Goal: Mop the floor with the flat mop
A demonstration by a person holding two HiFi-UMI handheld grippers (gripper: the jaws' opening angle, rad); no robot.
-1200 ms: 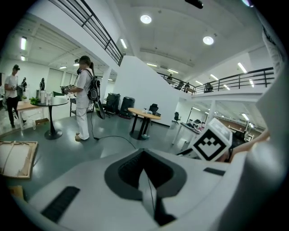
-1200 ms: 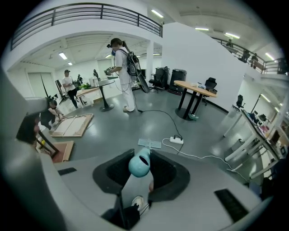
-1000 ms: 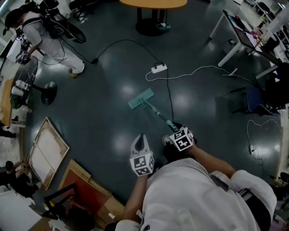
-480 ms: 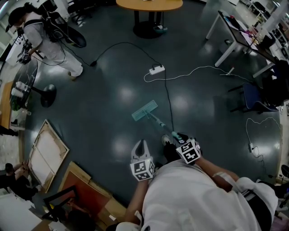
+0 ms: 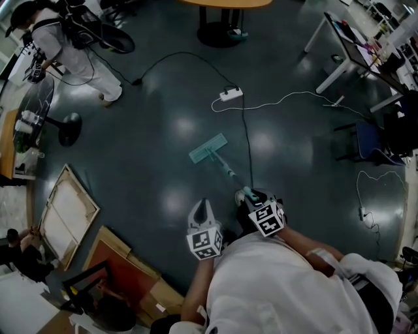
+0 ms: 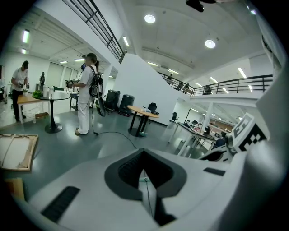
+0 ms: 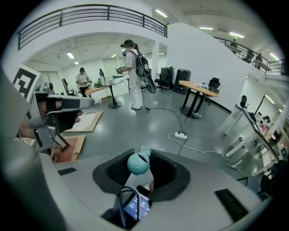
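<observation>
Mop [image 5: 208, 149] pushed forward again: stroke ongoing. Right gripper [image 5: 253, 197] clamps handle [image 7: 137, 163]; left gripper [image 6: 145, 173] jaws together, empty.

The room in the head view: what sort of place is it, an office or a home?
Probably a large open-plan office or laboratory hall, not a home. Work desks stand along one side, a round wooden table sits on the bare grey floor, and a railed upper gallery runs above.
</observation>
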